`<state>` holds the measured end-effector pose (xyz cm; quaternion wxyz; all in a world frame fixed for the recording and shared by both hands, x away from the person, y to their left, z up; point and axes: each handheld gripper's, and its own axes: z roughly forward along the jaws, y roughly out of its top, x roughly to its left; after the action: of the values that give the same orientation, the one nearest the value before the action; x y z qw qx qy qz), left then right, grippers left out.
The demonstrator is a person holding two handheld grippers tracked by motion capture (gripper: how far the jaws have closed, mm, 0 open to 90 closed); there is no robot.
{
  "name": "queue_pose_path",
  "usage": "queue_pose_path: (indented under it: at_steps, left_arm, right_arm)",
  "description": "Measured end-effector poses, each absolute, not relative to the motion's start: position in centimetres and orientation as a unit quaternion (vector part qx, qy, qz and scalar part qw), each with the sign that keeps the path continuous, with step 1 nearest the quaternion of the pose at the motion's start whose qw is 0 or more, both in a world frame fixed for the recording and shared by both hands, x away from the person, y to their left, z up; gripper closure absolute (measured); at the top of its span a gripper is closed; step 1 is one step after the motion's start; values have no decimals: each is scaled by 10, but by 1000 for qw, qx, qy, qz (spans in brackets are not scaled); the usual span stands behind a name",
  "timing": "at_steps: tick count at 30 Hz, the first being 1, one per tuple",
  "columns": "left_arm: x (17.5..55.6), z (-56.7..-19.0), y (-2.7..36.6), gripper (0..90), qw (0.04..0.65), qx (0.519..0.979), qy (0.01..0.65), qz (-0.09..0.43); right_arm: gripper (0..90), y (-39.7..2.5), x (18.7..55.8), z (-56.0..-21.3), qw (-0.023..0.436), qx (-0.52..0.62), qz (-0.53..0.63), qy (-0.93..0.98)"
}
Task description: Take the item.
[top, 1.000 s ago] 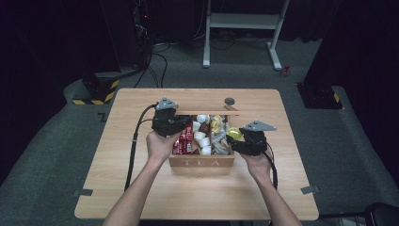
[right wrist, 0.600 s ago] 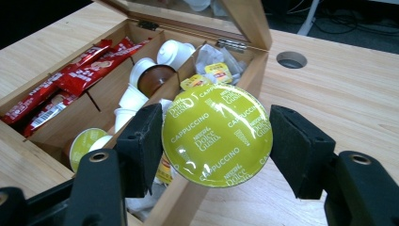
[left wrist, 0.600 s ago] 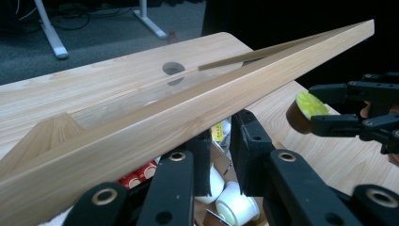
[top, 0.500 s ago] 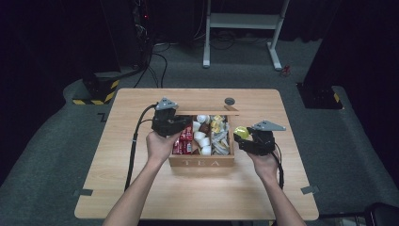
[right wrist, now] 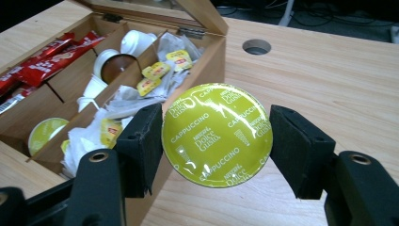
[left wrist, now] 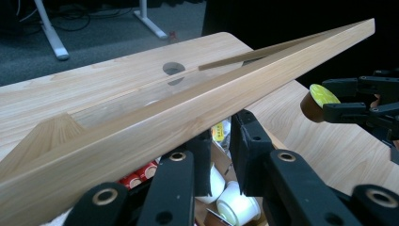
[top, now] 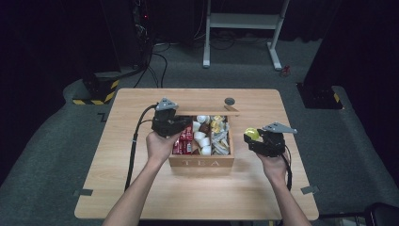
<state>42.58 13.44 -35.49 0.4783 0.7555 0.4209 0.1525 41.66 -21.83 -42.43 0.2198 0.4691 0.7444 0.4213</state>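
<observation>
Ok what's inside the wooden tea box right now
The tea box holds red sachets, white capsules, a green-lidded capsule and yellow-labelled packets. Whatever lies beneath them is covered.

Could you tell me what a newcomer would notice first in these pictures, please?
Probably the yellow-green cappuccino capsule, clamped by the right gripper just right of the wooden tea box. Next, the box's lid, propped open by the left gripper, above compartments of red sachets and white cups.

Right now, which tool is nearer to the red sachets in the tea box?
Left. The left tool is right beside the red sachets, holding the lid open; the right tool holds a capsule outside the box.
</observation>
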Motion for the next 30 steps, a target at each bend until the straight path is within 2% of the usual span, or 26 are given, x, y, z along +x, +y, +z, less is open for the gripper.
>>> queue_pose_path:
  at_steps: [12, 30]
  left_arm:
    - [425, -356, 134, 781, 476, 758, 420, 153]
    - [424, -357, 134, 782, 473, 759, 419, 153]
  right_arm:
    - [376, -234, 416, -434, 222, 486, 414, 737]
    - [375, -241, 418, -471, 214, 509, 378, 743]
